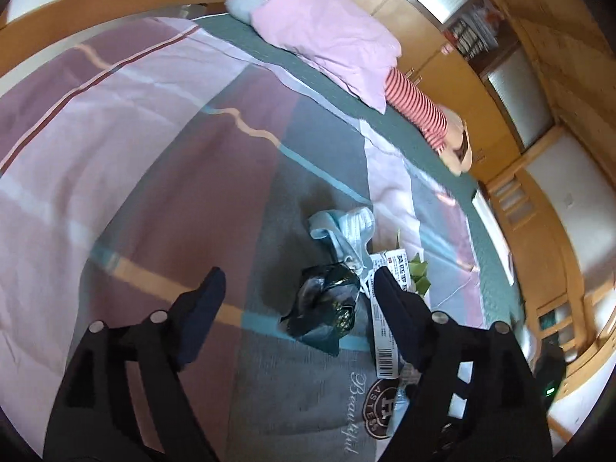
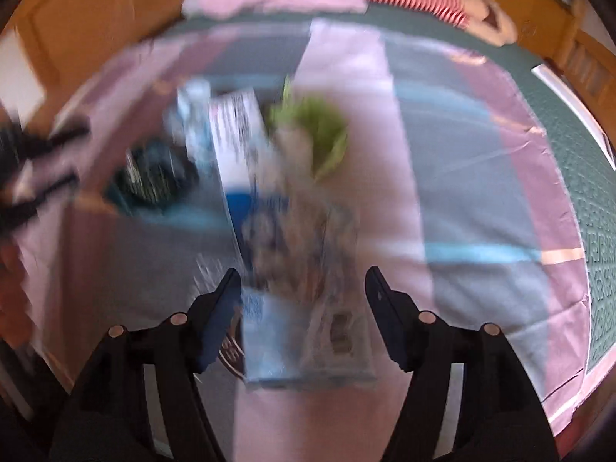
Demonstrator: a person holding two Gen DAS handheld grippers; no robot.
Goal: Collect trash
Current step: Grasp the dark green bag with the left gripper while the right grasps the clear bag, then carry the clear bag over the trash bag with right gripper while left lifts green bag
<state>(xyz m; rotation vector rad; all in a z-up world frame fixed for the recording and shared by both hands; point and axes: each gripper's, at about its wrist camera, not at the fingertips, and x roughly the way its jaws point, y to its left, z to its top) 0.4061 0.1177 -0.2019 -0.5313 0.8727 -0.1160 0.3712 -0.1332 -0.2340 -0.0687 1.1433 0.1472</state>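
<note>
Trash (image 1: 327,308) was scattered in a small cluster on a patchwork bed cover (image 1: 154,154), and the gathering step was judged to be only beginning, since nothing was held by either tool.

The left gripper (image 1: 298,281) was seen with its jaws set wide and empty; a crumpled dark plastic bag (image 1: 327,308) lay between and just beyond the fingertips, untouched. A white printed strip with a barcode (image 1: 385,331) lay against the inner side of the right-hand finger. Just beyond the bag a pale blue face mask (image 1: 342,231) was noted, and past the right-hand finger some green scraps (image 1: 417,269).

The right gripper (image 2: 302,281) was likewise seen parted and holding nothing, though the view was heavily blurred; a clear, blue-printed wrapper (image 2: 308,308) lay between its jaws, apparently not pressed by either pad. Ahead of the jaws green scraps (image 2: 312,131) were made out.

The next move was judged to call for lowering each gripper and closing it on the piece already framed.

On a grey panel below the left jaws the word "Beautiful" (image 1: 352,412) and a round brown badge were read. The strip's text was too small to read.

Far beyond, a pink pillow (image 1: 327,23) was seen.
</note>
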